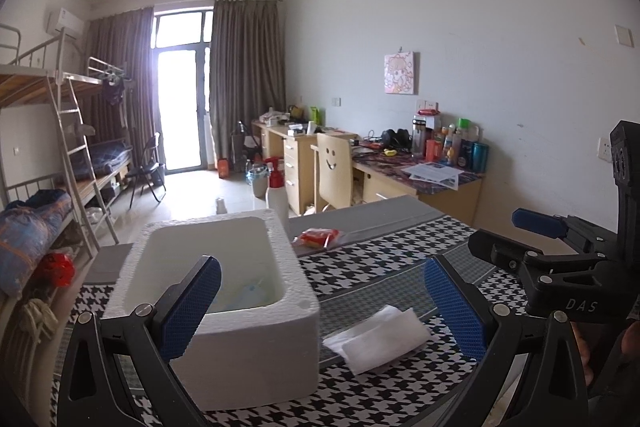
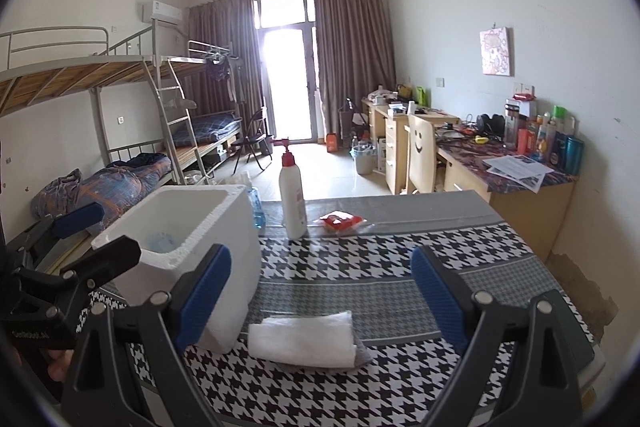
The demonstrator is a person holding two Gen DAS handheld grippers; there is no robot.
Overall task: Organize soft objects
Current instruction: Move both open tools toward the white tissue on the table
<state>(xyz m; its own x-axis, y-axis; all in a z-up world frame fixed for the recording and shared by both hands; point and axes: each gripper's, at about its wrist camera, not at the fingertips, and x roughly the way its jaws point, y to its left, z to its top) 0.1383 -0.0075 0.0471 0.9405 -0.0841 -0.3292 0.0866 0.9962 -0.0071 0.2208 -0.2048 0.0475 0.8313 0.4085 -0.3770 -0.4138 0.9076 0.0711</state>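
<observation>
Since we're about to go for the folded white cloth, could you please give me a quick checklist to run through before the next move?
1. Right gripper open wide enough for the folded white cloth: ok, jaws spread, nothing held.
2. Left gripper free: ok, open and empty.
3. Cloth unobstructed: ok, it lies flat on the checked tablecloth just beside the foam box; whether they touch, cannot tell.
4. Room in the box: ok, it is open-topped, with only something pale blue at the bottom.
5. Bottle and red packet out of the way: ok, both sit farther back.
6. Grippers clear of each other: ok, apart.
</observation>
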